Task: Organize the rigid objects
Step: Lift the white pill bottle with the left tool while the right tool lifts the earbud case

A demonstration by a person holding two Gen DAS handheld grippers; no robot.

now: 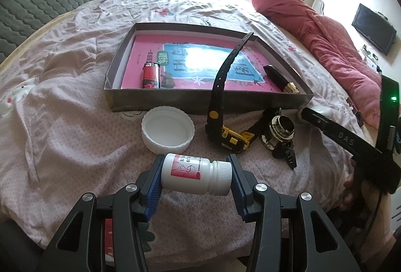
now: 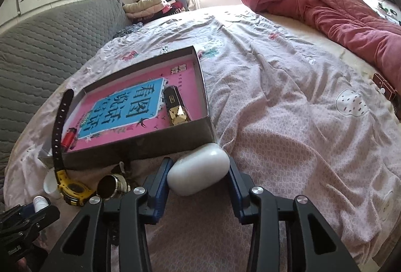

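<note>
L: my left gripper (image 1: 195, 178) pinches the white pill bottle (image 1: 194, 175) end to end | R: right gripper (image 2: 199, 175) pinches the white oval case (image 2: 198, 171) | done: lighter (image 1: 151, 76) and black-gold case (image 1: 283, 81) lie in the box (image 1: 200, 102) ahead of the fingers | left: white lid (image 1: 168, 129), yellow watch (image 1: 233, 139), metal cup (image 1: 280, 129) between fingers and box.
</note>
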